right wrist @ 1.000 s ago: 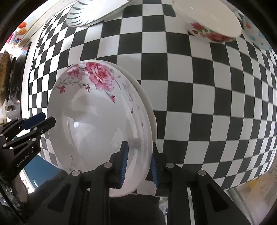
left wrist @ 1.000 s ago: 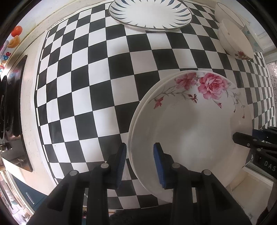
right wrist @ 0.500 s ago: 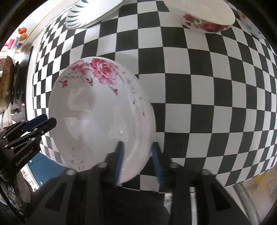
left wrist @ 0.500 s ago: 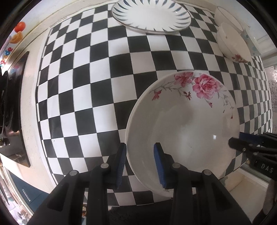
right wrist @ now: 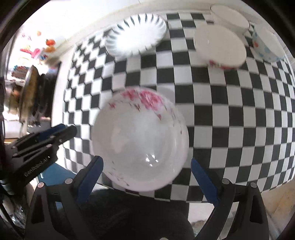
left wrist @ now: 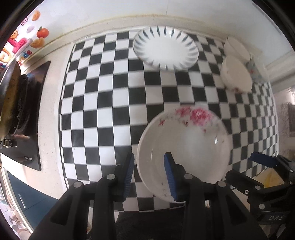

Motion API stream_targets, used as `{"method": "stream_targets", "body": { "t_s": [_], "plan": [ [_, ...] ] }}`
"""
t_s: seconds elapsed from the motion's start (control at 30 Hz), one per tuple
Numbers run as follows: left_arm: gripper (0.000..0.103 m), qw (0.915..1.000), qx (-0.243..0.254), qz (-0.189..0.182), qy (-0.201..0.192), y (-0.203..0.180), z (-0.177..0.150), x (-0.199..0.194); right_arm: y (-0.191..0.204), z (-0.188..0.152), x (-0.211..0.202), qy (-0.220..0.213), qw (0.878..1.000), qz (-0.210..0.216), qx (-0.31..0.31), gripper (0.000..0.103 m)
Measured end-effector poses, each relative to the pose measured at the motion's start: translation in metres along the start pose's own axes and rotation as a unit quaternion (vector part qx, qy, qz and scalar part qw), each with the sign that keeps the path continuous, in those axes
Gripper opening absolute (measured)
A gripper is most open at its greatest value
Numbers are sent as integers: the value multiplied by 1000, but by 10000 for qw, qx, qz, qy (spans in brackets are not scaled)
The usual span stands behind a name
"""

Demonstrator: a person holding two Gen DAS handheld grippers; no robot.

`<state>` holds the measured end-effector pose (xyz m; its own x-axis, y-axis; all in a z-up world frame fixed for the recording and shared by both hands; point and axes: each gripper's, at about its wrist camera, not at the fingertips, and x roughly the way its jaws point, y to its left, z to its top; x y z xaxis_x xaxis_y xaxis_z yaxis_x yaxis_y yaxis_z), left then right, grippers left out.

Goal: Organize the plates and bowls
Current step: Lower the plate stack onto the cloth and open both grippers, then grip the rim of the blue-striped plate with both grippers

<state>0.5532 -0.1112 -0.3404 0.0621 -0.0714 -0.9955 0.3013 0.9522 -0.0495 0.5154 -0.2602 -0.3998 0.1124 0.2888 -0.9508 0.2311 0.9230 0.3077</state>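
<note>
A white deep plate with pink roses (left wrist: pixel 184 144) lies on the checkered cloth (left wrist: pixel 110 103), stacked on another white plate whose rim peeks out in the right wrist view (right wrist: pixel 168 93). My left gripper (left wrist: pixel 150 175) has its pads apart, with the plate's left rim between them; I cannot tell if they touch it. My right gripper (right wrist: pixel 147 177) is wide open, above the plate's (right wrist: pixel 140 144) near edge. A blue-striped plate (left wrist: pixel 166 49) lies at the back.
Several bowls stand at the back right: a rose bowl (right wrist: pixel 220 47), a plain white one (right wrist: pixel 229 16) and a blue-spotted one (right wrist: pixel 267 44). A stove with a pan (left wrist: pixel 11 103) is at the left. The counter's front edge is just below the plates.
My right gripper has let go of the rose plate and opened wide. Both grippers have pulled back and up, so more of the counter shows. The plate stays on the stack.
</note>
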Motion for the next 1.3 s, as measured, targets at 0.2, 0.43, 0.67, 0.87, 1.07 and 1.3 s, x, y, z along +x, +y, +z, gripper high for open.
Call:
{"method": "stream_targets", "body": {
  "t_s": [0.2, 0.43, 0.67, 0.87, 1.07, 1.3],
  "plan": [
    [31, 9993, -77, 8, -360, -3, 54, -18, -1, 63, -37, -639, 9978, -16, -198, 98],
    [31, 9990, -290, -229, -258, 20, 132, 13, -10, 170, -24, -893, 9957, 202, -147, 98],
    [31, 9970, -482, -577, 168, 34, 198, 80, -37, 258, 37, -381, 9989, 278, 84, 84],
    [28, 9961, -525, -581, 394, 37, 226, 121, -55, 295, 84, 41, 9994, 255, 225, 66],
    [26, 9942, -571, -730, 542, 40, 236, 142, -71, 306, 115, 463, 9969, 459, 439, 39],
    [25, 9950, -601, -702, 376, 40, 230, 143, -70, 299, 116, 441, 9987, 184, 172, 21]
  ]
}}
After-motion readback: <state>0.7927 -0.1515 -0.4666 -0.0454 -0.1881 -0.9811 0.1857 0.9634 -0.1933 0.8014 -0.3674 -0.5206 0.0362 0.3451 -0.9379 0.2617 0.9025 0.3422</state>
